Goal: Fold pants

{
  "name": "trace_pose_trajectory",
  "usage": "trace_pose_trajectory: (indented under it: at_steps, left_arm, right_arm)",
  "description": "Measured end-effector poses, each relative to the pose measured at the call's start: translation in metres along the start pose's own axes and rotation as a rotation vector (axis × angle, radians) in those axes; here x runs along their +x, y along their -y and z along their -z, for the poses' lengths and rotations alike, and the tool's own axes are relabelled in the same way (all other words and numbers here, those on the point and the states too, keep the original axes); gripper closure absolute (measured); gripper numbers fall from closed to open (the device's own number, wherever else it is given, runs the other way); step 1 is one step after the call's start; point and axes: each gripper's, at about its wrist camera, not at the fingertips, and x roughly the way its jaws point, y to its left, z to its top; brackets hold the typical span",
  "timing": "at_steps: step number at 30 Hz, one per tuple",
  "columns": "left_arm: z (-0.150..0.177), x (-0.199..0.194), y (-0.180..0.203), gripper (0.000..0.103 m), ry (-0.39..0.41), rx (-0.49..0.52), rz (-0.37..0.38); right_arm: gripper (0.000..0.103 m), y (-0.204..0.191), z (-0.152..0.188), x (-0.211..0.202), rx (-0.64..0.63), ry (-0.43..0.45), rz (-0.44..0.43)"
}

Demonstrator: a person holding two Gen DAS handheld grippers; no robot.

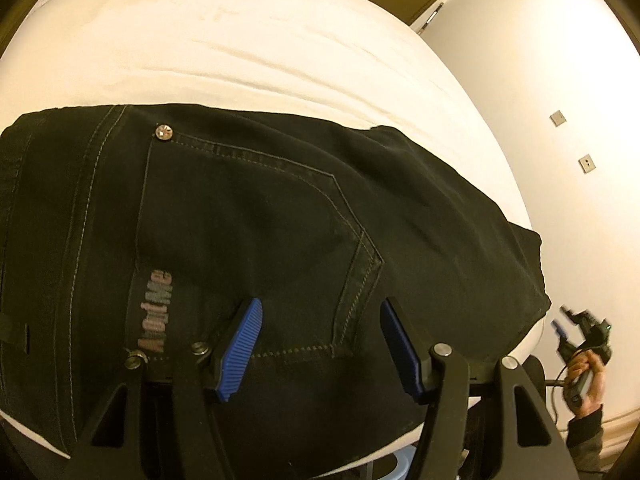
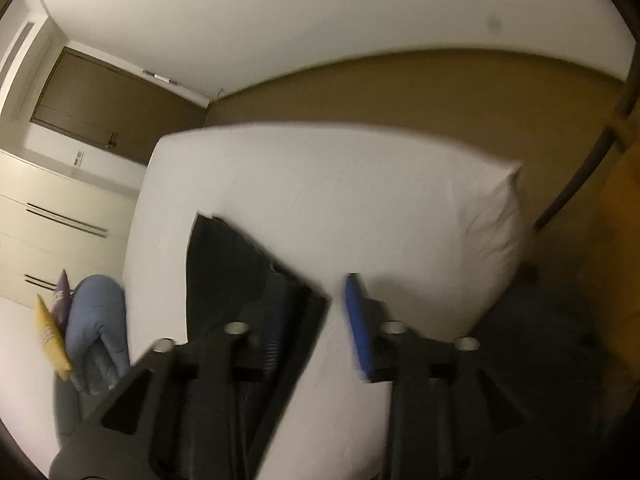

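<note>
Pants (image 1: pixel 248 216): black jeans are laid folded on the white bed (image 1: pixel 248 40), near its front edge; the back pocket (image 1: pixel 256 248) with pale stitching and a rivet faces up, and the right end of the bundle reaches the mattress corner
Stage, as judged: the fold appears largely done, a compact stack being seen; what is probably left is squaring and flattening
Left tongs (image 1: pixel 320 344): held apart, empty, hovering over the pocket area; whether the blue pads (image 1: pixel 240 348) touch the cloth cannot be told
Right tongs (image 2: pixel 312 320): seen apart and empty in the blurred right wrist view, above the corner of the dark fabric (image 2: pixel 224 264); in the left wrist view they are seen well off the bed's right side, in the person's hand (image 1: pixel 586 376)
Doing the step well: if another fold is wanted, both layers of an end should be pinched together at its two corners and carried over evenly, so that seams line up; otherwise the stack should be pressed flat from the middle outward
Risk: only the top layer may be caught, so that the stack is dragged toward the bed's edge
Surroundings: a blue garment (image 2: pixel 96 328) and small packets (image 2: pixel 50 336) are seen farther along the bed
</note>
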Motion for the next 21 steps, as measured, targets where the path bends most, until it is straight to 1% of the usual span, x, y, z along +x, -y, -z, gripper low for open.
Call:
trace_pose_trajectory:
  at_steps: [1, 3, 4, 5, 7, 8, 10, 12, 14, 15, 16, 17, 19, 20, 21]
  left_arm:
    - [0.001, 0.0, 0.001, 0.039, 0.001, 0.004, -0.003]
    - [0.002, 0.002, 0.003, 0.039, 0.004, 0.007, -0.006]
    - [0.002, 0.002, 0.003, 0.039, 0.006, 0.002, -0.004]
    - [0.001, 0.003, 0.005, 0.039, 0.008, -0.008, 0.0]
    - [0.002, 0.004, 0.003, 0.039, 0.014, -0.028, 0.013]
    - [0.003, 0.005, 0.002, 0.039, 0.015, -0.035, 0.02]
    - [0.006, 0.006, -0.001, 0.039, 0.013, -0.036, 0.026]
    - [0.005, 0.008, 0.002, 0.039, 0.005, -0.021, 0.021]
    - [0.005, 0.007, -0.001, 0.039, 0.0, -0.013, 0.02]
    - [0.005, 0.008, 0.0, 0.039, 0.001, -0.016, 0.023]
    - [0.005, 0.008, 0.0, 0.039, 0.003, -0.021, 0.027]
    - [0.005, 0.009, 0.0, 0.039, 0.005, -0.024, 0.03]
    - [0.005, 0.008, -0.002, 0.039, 0.009, -0.029, 0.037]
    - [0.006, 0.008, -0.002, 0.039, 0.01, -0.028, 0.038]
    - [0.006, 0.005, -0.007, 0.039, 0.01, -0.026, 0.04]
  right_arm:
    - [0.069, -0.011, 0.0, -0.004, -0.021, -0.019, -0.039]
    - [0.069, -0.044, 0.013, 0.003, -0.087, -0.119, -0.111]
    - [0.069, -0.065, 0.025, 0.013, -0.127, -0.192, -0.152]
    - [0.069, -0.09, 0.048, 0.026, -0.184, -0.318, -0.197]
    - [0.069, -0.117, 0.089, 0.043, -0.212, -0.471, -0.256]
    - [0.069, -0.109, 0.114, 0.045, -0.203, -0.52, -0.28]
    - [0.069, -0.106, 0.151, 0.057, -0.157, -0.615, -0.318]
    - [0.069, -0.106, 0.176, 0.07, -0.114, -0.677, -0.319]
    - [0.069, -0.109, 0.201, 0.082, -0.102, -0.726, -0.318]
    - [0.069, -0.097, 0.218, 0.081, -0.099, -0.737, -0.319]
    - [0.069, -0.094, 0.222, 0.084, -0.095, -0.741, -0.312]
    - [0.069, -0.074, 0.226, 0.08, -0.094, -0.747, -0.302]
    - [0.069, -0.065, 0.24, 0.088, -0.077, -0.757, -0.282]
    - [0.069, -0.061, 0.253, 0.095, -0.074, -0.76, -0.269]
    - [0.069, -0.057, 0.257, 0.097, -0.074, -0.762, -0.258]
